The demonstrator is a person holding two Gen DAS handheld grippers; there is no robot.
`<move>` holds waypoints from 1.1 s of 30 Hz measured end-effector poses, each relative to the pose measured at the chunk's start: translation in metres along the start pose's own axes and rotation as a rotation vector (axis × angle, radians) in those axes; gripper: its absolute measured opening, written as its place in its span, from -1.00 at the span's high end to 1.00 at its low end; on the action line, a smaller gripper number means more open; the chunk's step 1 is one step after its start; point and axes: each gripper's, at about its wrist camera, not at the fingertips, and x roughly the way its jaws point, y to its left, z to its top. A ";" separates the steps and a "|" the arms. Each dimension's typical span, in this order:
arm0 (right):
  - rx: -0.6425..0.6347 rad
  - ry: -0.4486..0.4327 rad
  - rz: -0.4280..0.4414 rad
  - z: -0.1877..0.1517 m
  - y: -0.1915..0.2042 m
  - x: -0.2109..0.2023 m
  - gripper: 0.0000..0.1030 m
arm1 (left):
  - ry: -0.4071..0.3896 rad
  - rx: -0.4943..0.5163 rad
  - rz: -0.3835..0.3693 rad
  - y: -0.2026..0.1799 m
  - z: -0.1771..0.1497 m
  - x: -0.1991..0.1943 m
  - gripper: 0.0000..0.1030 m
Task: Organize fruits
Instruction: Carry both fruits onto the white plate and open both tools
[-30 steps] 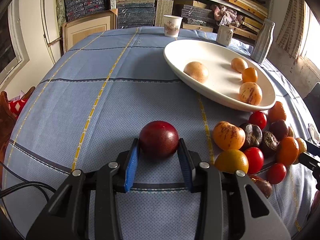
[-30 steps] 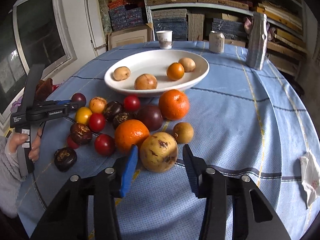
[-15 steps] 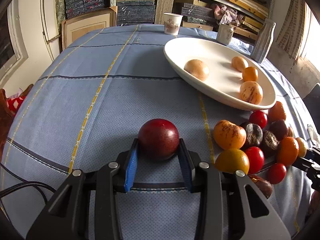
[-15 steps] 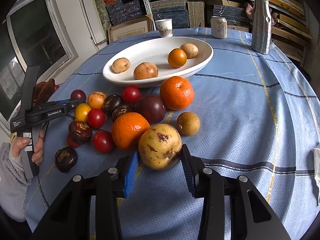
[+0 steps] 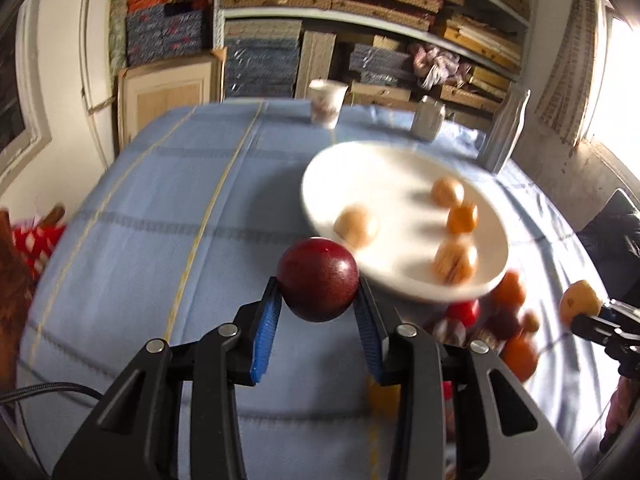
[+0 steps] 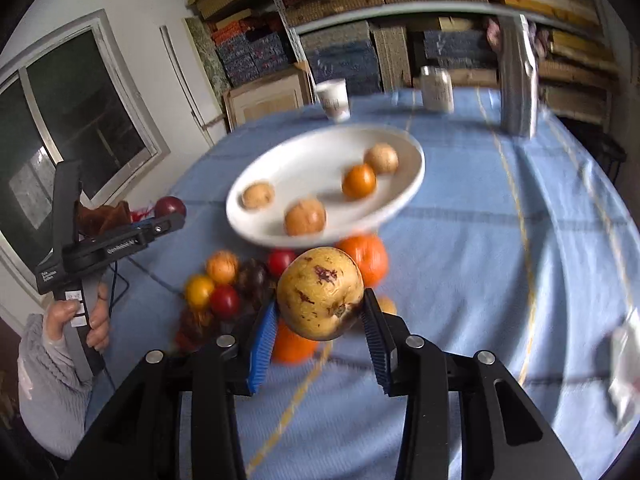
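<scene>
My left gripper (image 5: 318, 312) is shut on a dark red round fruit (image 5: 318, 280) and holds it above the blue tablecloth, just left of the white oval plate (image 5: 328, 176). My right gripper (image 6: 320, 320) is shut on a yellow speckled fruit (image 6: 320, 292) and holds it above the pile of loose fruits (image 6: 224, 284), in front of the plate (image 6: 304, 152). The plate holds several yellow and orange fruits. The left gripper and its red fruit (image 6: 170, 207) show at the left of the right wrist view. The views are blurred by motion.
A paper cup (image 5: 326, 102), a can (image 5: 428, 120) and a metal bottle (image 5: 506, 132) stand behind the plate. Shelves of stacked boxes fill the back wall. A white packet (image 6: 624, 376) lies at the table's right edge. Oranges and tomatoes lie in front of the plate (image 5: 516, 352).
Both grippers have lifted their fruits off the table and moved toward the plate. The right gripper closed on the yellow fruit one second ago.
</scene>
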 end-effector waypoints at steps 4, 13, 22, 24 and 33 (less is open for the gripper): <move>-0.061 -0.048 -0.034 0.048 0.021 0.006 0.19 | -0.014 0.016 0.000 -0.017 0.039 0.021 0.29; -0.141 0.010 -0.103 0.092 0.054 0.111 0.18 | 0.046 -0.010 0.017 -0.028 0.071 0.094 0.29; -0.192 0.074 -0.126 0.082 0.057 0.145 0.08 | 0.120 -0.002 -0.033 -0.027 0.069 0.134 0.20; -0.204 0.052 -0.145 0.083 0.059 0.137 0.03 | 0.100 -0.002 -0.023 -0.027 0.070 0.131 -0.09; -0.158 -0.107 -0.094 0.089 0.050 0.060 -0.37 | -0.018 -0.003 -0.005 -0.019 0.068 0.064 -0.51</move>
